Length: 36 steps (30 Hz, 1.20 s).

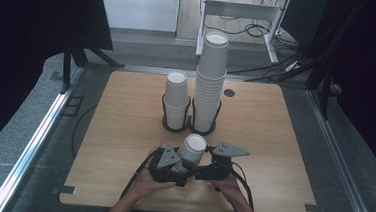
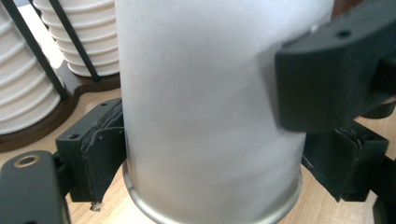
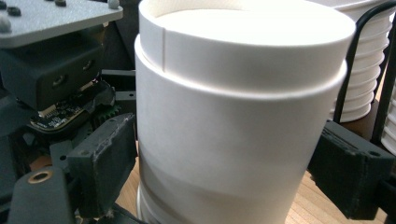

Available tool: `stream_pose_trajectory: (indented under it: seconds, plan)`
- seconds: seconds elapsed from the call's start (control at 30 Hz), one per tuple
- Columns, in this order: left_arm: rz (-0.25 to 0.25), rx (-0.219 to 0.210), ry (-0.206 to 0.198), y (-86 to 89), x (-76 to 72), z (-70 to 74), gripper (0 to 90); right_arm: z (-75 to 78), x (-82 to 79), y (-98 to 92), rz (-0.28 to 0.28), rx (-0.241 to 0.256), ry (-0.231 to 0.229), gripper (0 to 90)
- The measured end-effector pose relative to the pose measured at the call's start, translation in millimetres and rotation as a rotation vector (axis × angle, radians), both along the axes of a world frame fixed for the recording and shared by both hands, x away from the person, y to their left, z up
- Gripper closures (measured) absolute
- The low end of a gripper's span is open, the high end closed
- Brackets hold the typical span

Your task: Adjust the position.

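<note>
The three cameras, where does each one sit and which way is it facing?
High view: above the person's side, looking forward and down on the table; both forearms, left claw and right claw show.
Left gripper view: on the left claw, facing the held cup low down.
Right gripper view: on the right claw, facing that cup higher up.
Shared: the held cup and the racked stacks.

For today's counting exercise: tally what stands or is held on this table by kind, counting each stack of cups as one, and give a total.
Stacks of white paper cups in the holder: 2 (short stack, tall stack)
Nested cups held between both grippers: 1
Black wire holder: 1
Hand-held grippers: 2 (left gripper, right gripper)
Total: 6
</note>
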<state>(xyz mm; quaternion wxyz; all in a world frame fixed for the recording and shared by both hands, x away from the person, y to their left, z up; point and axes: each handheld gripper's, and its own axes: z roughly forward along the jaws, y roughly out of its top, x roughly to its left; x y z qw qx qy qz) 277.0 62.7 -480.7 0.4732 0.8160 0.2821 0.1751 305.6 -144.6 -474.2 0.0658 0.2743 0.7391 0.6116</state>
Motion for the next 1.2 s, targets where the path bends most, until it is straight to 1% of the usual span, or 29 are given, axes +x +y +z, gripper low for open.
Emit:
stream_pose_trajectory:
  seconds: [0.03,0.07,0.13,0.23,0.3,0.37,0.4,0.47,0.53,0.57,0.63,0.67,0.7,0.83,0.93,1.0,1.1,1.2]
  plan:
    - [0.002,0.014,-0.014,-0.7,-0.7,-0.4,13.0,0.1,0.7,-1.5,0.000,0.004,0.005,13.1]
    - [0.002,0.014,-0.014,-0.7,-0.7,-0.4,13.0,0.1,0.7,-1.5,0.000,0.004,0.005,13.1]
    - [0.001,0.034,-0.030,-1.7,-1.7,-1.0,13.0,0.1,1.1,-2.8,-0.001,0.006,0.008,13.1]
    - [-0.010,0.043,-0.028,-3.2,-2.4,-2.1,13.0,0.3,1.7,-4.4,0.001,0.018,0.012,14.4]
    - [-0.008,0.064,-0.036,-5.9,-3.6,-3.0,12.9,0.2,1.7,-4.8,0.007,0.031,0.018,16.7]
    - [-0.004,0.095,-0.050,-9.2,-5.1,-4.0,12.8,-0.7,1.8,-3.6,0.002,0.024,0.024,17.1]
    - [-0.003,0.106,-0.055,-10.6,-5.9,-4.2,12.9,-2.2,1.8,-1.8,-0.002,0.008,0.024,17.3]
    - [0.004,0.119,-0.059,-12.3,-6.4,-4.6,12.8,-2.7,1.6,-1.2,-0.004,0.004,0.023,17.5]
    - [0.006,0.117,-0.054,-12.1,-5.7,-4.7,12.3,-2.7,0.8,-0.1,-0.010,-0.006,0.014,18.3]
    - [0.009,0.109,-0.051,-11.9,-5.5,-4.7,10.6,-2.3,0.0,0.6,-0.012,-0.012,0.007,19.4]
    - [0.019,0.087,-0.051,-11.9,-5.6,-4.1,9.7,-2.3,-0.3,0.6,-0.011,-0.010,0.004,19.9]
    - [0.026,0.085,-0.046,-12.2,-5.4,-3.5,9.1,-2.3,-0.5,1.1,-0.007,-0.005,0.007,20.2]
    - [0.030,0.085,-0.041,-12.9,-5.1,-3.1,7.5,-2.4,-1.3,2.3,0.006,0.007,0.007,20.3]
    - [0.031,0.099,-0.040,-13.6,-5.5,-3.8,8.0,-1.9,-3.4,4.3,0.014,0.009,-0.010,20.2]
    - [0.028,0.102,-0.029,-13.9,-5.1,-4.2,9.7,-2.8,-3.9,5.0,0.014,0.002,-0.018,19.7]
    - [0.022,0.114,-0.025,-13.7,-4.7,-5.0,11.0,-3.7,-4.3,5.8,0.016,-0.010,-0.025,19.1]
    - [0.016,0.115,-0.024,-12.9,-4.4,-5.4,12.7,-4.4,-4.1,6.7,0.019,-0.020,-0.025,17.9]
    - [0.011,0.118,-0.037,-11.9,-5.2,-4.5,13.7,-4.2,-3.6,6.2,0.016,-0.012,-0.021,16.6]
